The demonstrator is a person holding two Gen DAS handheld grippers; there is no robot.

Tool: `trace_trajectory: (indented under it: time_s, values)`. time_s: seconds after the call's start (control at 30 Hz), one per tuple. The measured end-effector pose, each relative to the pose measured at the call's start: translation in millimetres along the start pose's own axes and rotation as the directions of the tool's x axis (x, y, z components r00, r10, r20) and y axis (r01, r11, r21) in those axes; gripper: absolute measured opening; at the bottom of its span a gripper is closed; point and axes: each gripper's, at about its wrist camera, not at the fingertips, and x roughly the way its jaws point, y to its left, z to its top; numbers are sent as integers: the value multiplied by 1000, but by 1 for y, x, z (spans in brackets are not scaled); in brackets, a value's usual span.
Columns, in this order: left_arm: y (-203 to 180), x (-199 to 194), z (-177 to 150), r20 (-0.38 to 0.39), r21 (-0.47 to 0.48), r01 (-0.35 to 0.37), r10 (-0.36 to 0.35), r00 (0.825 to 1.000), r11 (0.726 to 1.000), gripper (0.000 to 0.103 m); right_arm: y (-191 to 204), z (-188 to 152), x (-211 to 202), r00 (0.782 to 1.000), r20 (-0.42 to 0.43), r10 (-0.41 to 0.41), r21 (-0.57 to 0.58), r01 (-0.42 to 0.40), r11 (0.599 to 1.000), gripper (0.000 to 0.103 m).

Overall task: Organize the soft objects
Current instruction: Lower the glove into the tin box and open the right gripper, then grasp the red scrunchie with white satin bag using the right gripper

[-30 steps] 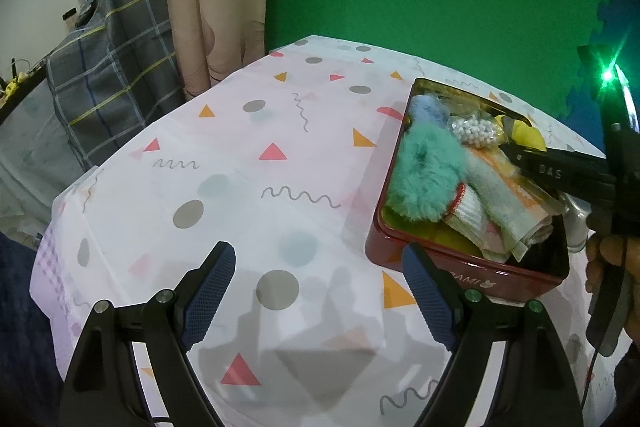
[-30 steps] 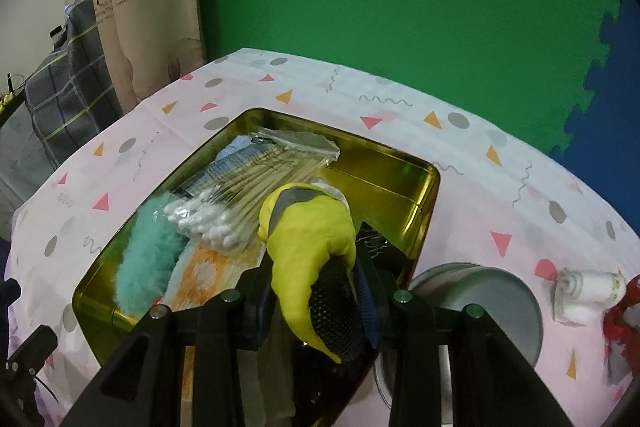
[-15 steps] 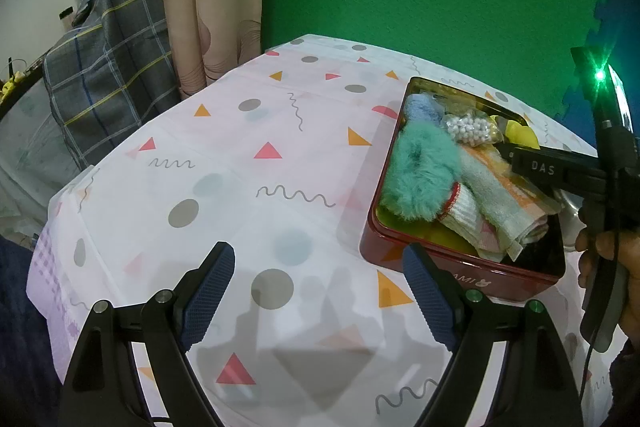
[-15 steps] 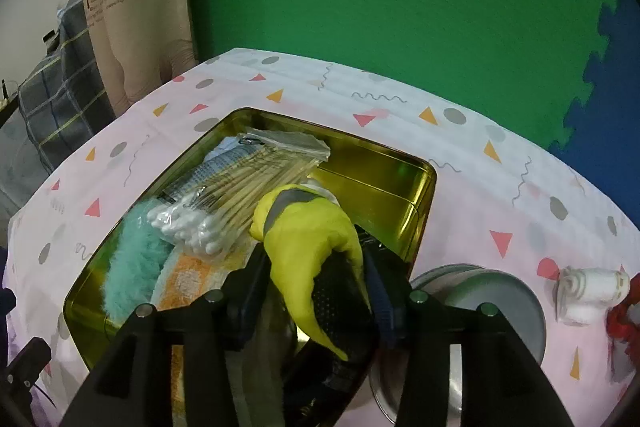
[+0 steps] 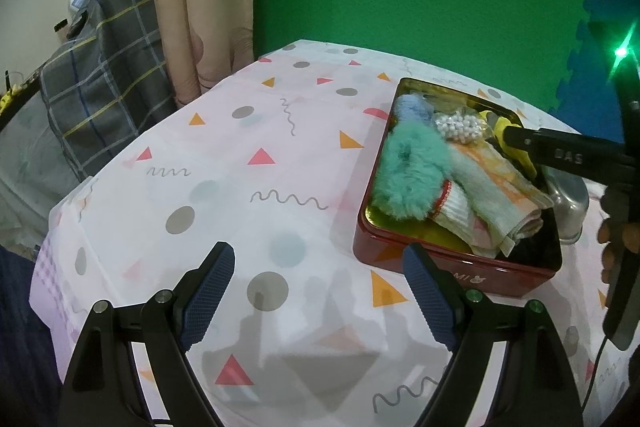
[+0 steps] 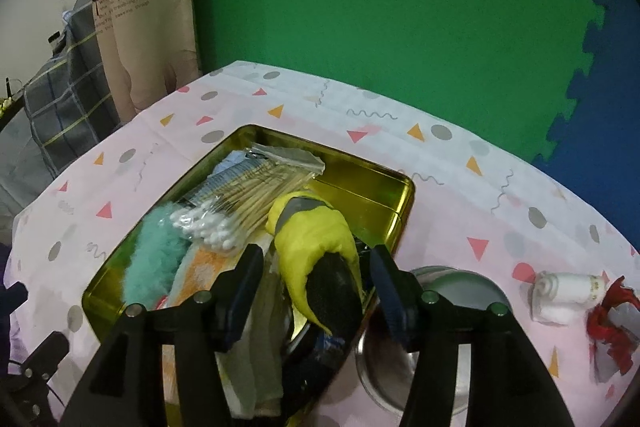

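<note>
Green foam panels back a bench (image 6: 452, 163) draped in pale cloth printed with triangles and dots. Near its middle sits a rectangular tin (image 6: 404, 203), gold inside and red outside. The yellow rubbery glove (image 6: 316, 247) lies in the tin's near right corner, its long axis running from cuff at the far end toward the right tool (image 6: 316, 267), whose jaws are opening around it without pressing. Fluffy teal fabric (image 5: 412, 175) fills the tin's left side. The left tool (image 5: 320, 287) is spread wide over bare cloth.
</note>
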Motion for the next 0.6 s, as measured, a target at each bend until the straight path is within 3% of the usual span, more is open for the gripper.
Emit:
trace_trajectory:
  time_s: [0.27, 0.6]
  values:
    - [-7, -4, -1, 26, 38, -1, 0, 1000, 999, 84, -19, -15, -33, 1000, 27, -9, 17, 9, 1000, 57]
    - [-12, -5, -2, 30, 61, 4, -6, 1000, 998, 85, -77, -47, -72, 996, 46, -75, 105, 70, 992, 57]
